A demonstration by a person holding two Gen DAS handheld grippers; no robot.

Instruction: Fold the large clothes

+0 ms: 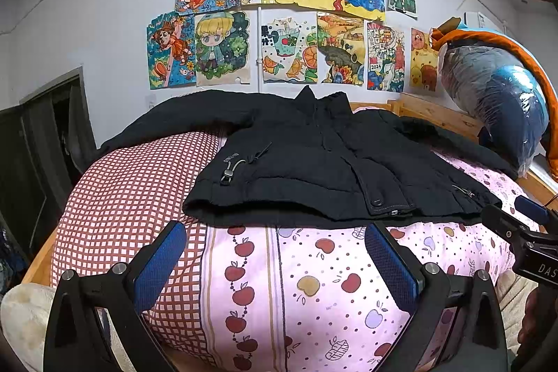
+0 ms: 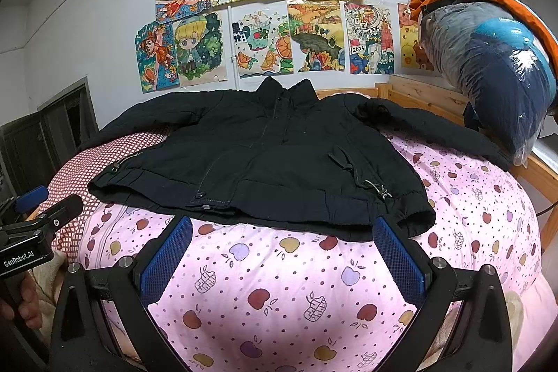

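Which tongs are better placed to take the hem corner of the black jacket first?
Probably the right tongs: their finger almost reaches the black jacket hem corner. The left tongs, also open, sit further back.

A home bedroom is shown. A wooden-framed bed (image 2: pixel 422 95) is covered with an apple-print quilt (image 2: pixel 279 295) and a checked pillow (image 1: pixel 132 197). Children's drawings (image 2: pixel 265 9) are taped to the white wall (image 2: pixel 87 23), and bagged bedding (image 2: pixel 488 68) is stacked alongside.
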